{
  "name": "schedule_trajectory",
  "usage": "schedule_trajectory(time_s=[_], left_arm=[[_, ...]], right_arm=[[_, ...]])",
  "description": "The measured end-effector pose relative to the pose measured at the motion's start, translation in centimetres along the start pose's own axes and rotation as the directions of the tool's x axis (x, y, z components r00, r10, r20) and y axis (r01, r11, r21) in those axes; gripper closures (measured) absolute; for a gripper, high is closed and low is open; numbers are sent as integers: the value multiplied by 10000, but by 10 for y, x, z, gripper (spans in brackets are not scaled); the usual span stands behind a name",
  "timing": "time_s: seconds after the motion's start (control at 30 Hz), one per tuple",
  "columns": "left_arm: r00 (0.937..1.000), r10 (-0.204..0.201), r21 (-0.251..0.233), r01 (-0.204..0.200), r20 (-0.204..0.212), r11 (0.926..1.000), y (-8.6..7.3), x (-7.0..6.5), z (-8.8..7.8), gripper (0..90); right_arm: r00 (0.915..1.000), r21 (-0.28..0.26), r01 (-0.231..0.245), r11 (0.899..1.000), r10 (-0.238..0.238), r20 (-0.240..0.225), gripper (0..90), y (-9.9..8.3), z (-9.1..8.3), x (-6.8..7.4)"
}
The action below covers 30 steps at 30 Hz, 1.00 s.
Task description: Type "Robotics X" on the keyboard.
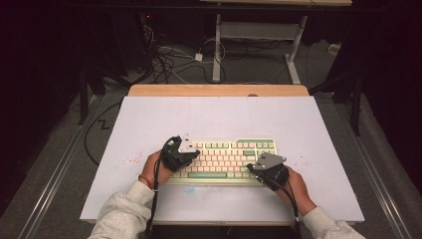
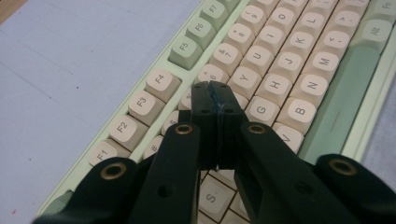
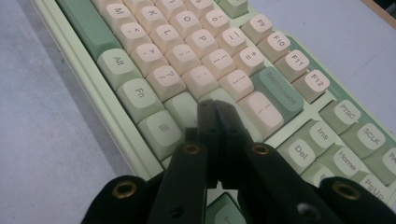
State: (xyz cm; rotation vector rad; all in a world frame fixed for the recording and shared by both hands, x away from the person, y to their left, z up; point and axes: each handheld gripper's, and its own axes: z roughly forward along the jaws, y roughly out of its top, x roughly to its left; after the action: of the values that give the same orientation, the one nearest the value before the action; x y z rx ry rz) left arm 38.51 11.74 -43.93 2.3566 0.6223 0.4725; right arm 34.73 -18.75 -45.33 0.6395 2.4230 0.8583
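Observation:
A cream and green keyboard (image 1: 224, 160) lies on the white table top (image 1: 219, 119), near its front. My left gripper (image 1: 186, 155) hovers over the keyboard's left end, its jaws pressed together with nothing between them. In the left gripper view the left gripper (image 2: 211, 91) points at the keys (image 2: 243, 77) around R and T. My right gripper (image 1: 255, 169) sits at the keyboard's lower right corner, also shut and empty. In the right gripper view the right gripper (image 3: 212, 107) is above the keyboard (image 3: 196, 60), close to the Enter key (image 3: 259, 108) and the green Backspace key (image 3: 278, 91).
A wooden strip (image 1: 219, 90) edges the table's far side. Beyond it the floor holds cables (image 1: 169, 59) and the white legs of another desk (image 1: 259, 40). Faint reddish specks (image 1: 130, 160) mark the board left of the keyboard.

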Motion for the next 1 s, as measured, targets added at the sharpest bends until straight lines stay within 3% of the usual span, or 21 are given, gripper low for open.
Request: schedule_trajectory(time_s=[0.5,0.67,1.0], left_arm=[[10000,-18,-186,16,-64,9998,1,0,-4,874],[9998,4,-472,-12,-186,9989,1,0,-12,874],[9988,237,-1008,-278,-419,9945,-1,-5,-27,874]], right_arm=[[10000,-41,-33,10000,33,-15,900,0,-1,-1],[9998,-576,-192,9982,193,17,900,4,-13,-2],[9994,-1086,-301,9936,318,134,900,7,-29,-5]])
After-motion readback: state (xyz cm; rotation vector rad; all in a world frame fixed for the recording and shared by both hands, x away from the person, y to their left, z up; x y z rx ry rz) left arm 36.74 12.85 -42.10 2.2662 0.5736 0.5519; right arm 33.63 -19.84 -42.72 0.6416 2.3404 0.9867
